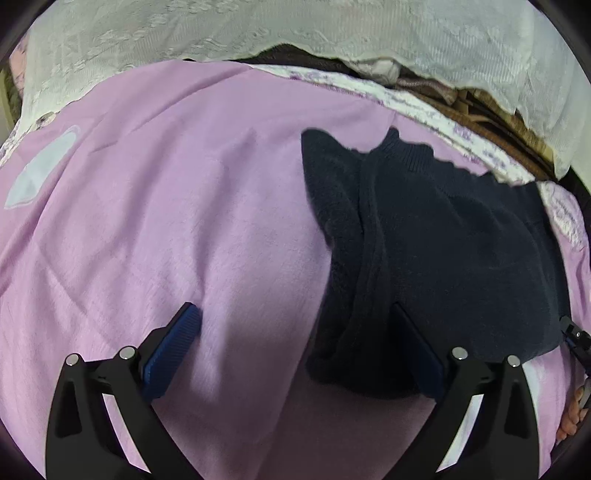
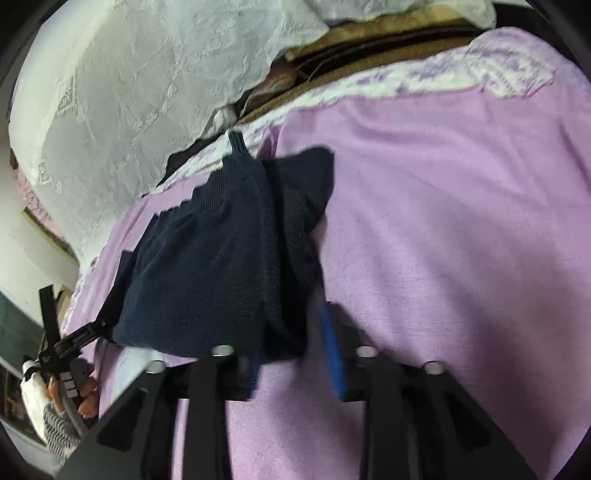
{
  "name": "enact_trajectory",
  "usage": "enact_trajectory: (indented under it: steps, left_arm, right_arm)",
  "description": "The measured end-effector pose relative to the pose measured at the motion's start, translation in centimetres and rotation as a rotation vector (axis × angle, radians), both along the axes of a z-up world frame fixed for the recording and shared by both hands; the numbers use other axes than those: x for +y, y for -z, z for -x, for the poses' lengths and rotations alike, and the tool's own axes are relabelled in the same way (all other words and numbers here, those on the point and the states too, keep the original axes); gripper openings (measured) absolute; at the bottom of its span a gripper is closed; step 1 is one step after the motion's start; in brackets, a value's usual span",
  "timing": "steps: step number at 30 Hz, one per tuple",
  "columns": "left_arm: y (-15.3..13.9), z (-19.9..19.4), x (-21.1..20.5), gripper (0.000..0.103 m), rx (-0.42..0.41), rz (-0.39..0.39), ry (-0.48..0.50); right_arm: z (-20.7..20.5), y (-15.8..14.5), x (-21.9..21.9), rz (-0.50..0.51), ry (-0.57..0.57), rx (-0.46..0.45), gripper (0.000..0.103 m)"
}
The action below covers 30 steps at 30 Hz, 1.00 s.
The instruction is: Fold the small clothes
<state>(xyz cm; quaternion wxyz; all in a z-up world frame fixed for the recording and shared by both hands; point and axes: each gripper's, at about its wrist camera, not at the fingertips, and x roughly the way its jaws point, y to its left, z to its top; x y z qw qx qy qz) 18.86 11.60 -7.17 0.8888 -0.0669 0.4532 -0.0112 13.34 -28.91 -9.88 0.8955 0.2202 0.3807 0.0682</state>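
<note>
A dark navy knitted garment [image 1: 436, 251] lies folded in a thick bundle on a pink-purple bedsheet [image 1: 166, 221]. My left gripper [image 1: 295, 325] is open, its blue-padded fingers [image 1: 173, 343] spread wide; its right finger rests at the garment's near left edge. In the right wrist view the garment [image 2: 207, 266] lies left of centre. My right gripper [image 2: 291, 354] is open, one blue pad [image 2: 334, 354] beside the garment's near right corner, the other finger under or against its hem. The other gripper [image 2: 70, 343] shows at the garment's left side.
A white lace cloth [image 1: 258, 33] hangs behind the bed. Brown wooden furniture [image 1: 491, 122] shows in the gap beyond the sheet's patterned border [image 1: 406, 99]. A pale oval patch [image 1: 40, 170] marks the sheet at left. A hand in a striped sleeve [image 2: 62, 413] holds the other gripper.
</note>
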Motion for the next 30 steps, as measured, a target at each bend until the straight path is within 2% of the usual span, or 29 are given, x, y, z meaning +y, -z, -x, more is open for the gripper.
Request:
enact_trajectory:
  steps: [2,4,6,8,10,12,14,15,16,17,18,20,25,27,28,30]
  left_arm:
    - [-1.0,1.0,0.4,0.098,-0.038,0.009,-0.036]
    - [-2.5,2.2,0.4,0.098,-0.106,0.024,-0.047]
    - [-4.0,2.4,-0.7,0.098,-0.142,0.032,-0.013]
    - [-4.9,2.0,-2.0,0.098,-0.154,0.025,0.012]
    - [-5.7,1.2,-3.7,0.098,-0.158,0.033,0.051]
    - [-5.8,0.4,-5.5,0.098,-0.159,0.008,0.09]
    - [-5.3,-0.6,-6.9,0.098,-0.165,-0.065,0.09]
    - [-4.3,-1.5,-7.2,0.098,-0.147,-0.107,0.072]
    - [-3.5,-2.1,-7.4,0.098,-0.118,-0.124,0.064]
    - [-2.0,-3.1,-7.4,0.099,-0.064,-0.139,0.056]
    - [0.3,-4.3,-6.7,0.099,0.012,-0.087,0.057]
    - [0.2,-4.4,-5.0,0.099,0.023,0.04,0.033]
    - [-1.0,-2.3,-3.9,0.098,-0.031,0.046,0.008]
    - [-2.4,-0.4,-4.7,0.098,-0.098,0.02,0.044]
    - [-2.8,0.2,-5.5,0.098,-0.118,-0.01,0.064]
    - [-2.2,0.2,-7.4,0.099,-0.099,-0.122,0.08]
  right_arm:
    - [1.1,-1.7,-0.3,0.046,0.074,-0.07,0.063]
    - [1.7,-3.2,-0.4,0.028,0.088,-0.139,0.073]
    - [1.5,-4.4,0.3,-0.017,0.058,-0.186,0.075]
    - [-0.2,-5.0,1.9,-0.034,-0.005,-0.183,0.075]
    - [-2.0,-4.9,3.7,-0.024,-0.057,-0.158,0.076]
    - [-3.9,-4.6,5.3,0.019,-0.069,-0.139,0.078]
    - [-5.8,-3.6,6.3,0.062,-0.067,-0.097,0.085]
    - [-6.4,-3.0,6.5,0.079,-0.06,-0.074,0.086]
    - [-7.2,-1.7,6.5,0.105,-0.064,-0.047,0.086]
    - [-7.2,-1.2,6.7,0.128,-0.082,-0.068,0.087]
    - [-6.7,-1.1,7.1,0.151,-0.094,-0.093,0.088]
    - [-6.2,-1.5,7.8,0.192,-0.098,-0.1,0.089]
    - [-3.4,-2.9,7.3,0.233,-0.02,-0.194,0.089]
    - [-3.1,-2.7,6.8,0.26,0.011,-0.163,0.098]
    - [-3.8,-1.6,6.9,0.29,0.015,-0.079,0.1]
    - [-5.4,0.0,6.8,0.291,0.008,0.032,0.1]
